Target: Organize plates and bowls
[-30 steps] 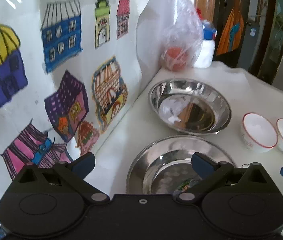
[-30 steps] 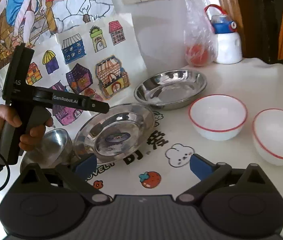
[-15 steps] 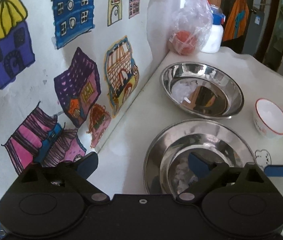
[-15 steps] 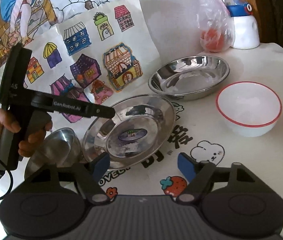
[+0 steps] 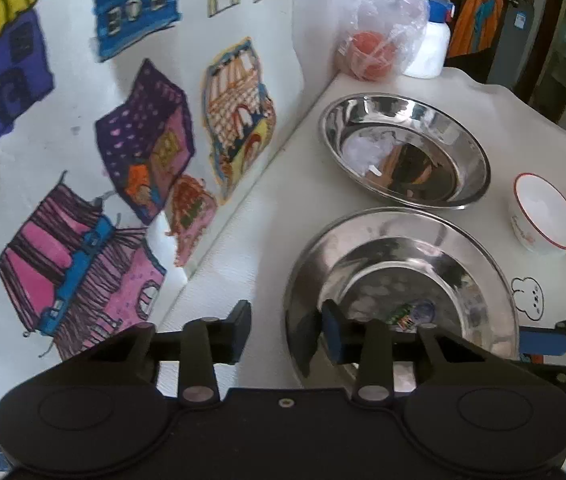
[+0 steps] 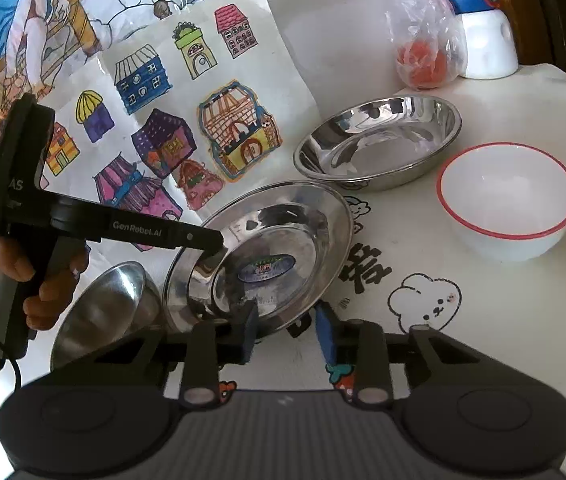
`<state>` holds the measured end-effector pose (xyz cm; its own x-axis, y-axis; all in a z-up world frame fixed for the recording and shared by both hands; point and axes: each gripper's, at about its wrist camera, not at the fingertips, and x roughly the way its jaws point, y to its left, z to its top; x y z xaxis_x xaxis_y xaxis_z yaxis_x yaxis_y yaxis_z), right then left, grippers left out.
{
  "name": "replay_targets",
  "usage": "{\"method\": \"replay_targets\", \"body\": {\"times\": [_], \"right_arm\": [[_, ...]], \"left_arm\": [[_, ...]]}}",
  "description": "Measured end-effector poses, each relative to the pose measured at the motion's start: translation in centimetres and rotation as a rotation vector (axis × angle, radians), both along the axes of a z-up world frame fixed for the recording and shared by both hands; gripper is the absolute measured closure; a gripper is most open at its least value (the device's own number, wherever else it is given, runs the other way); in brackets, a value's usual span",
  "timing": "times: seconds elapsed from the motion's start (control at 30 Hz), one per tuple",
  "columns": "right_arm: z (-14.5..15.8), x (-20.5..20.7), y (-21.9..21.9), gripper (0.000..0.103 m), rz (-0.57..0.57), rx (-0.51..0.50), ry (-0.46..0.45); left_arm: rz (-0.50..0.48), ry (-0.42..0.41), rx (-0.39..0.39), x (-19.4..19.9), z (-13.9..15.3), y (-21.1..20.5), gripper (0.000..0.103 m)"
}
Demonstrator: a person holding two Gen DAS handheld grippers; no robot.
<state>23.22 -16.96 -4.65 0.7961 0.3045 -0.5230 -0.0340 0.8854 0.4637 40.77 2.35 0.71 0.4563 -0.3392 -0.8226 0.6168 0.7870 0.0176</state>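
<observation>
The left gripper (image 5: 285, 334) has its jaws partly spread, straddling the near rim of the wide, shallow stainless-steel plate (image 5: 399, 264): one finger stands outside the rim over the white tablecloth (image 5: 235, 264), the other inside over the plate's sloping wall, with a clear gap, so nothing is pinched yet. The right gripper (image 6: 285, 330) is likewise part-open, its left finger at or just over the plate's near edge and its right finger clear of it above the printed cloth; whether that finger touches the rim cannot be told. The plate lies between a small steel bowl (image 6: 103, 312) tipped on its side by the person's left hand (image 6: 39, 276) and a deeper round steel dish (image 6: 379, 144) nearer the wall; two white bowls with red rims (image 6: 507, 196) sit to the right, apart from the plate. The main risk, as I judge it, is the grip itself: a thin, polished, sloped rim gives the pads little to bite on, so the plate may slide out or tilt once lifted. If both grippers close on the same plate from different sides, it could be twisted or dragged along the cloth, rucking it. A skidding plate could also knock the tipped steel bowl, which looks free to roll, or clatter against the deeper dish.
</observation>
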Motion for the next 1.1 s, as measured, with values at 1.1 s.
{"method": "replay_targets", "body": {"times": [1.1], "right_arm": [[1.7,-4.3,-4.5,0.079,-0.078,0.069,-0.064]], "left_arm": [[0.054,0.003,-0.116,-4.9,3.5,-1.4,0.085]]}}
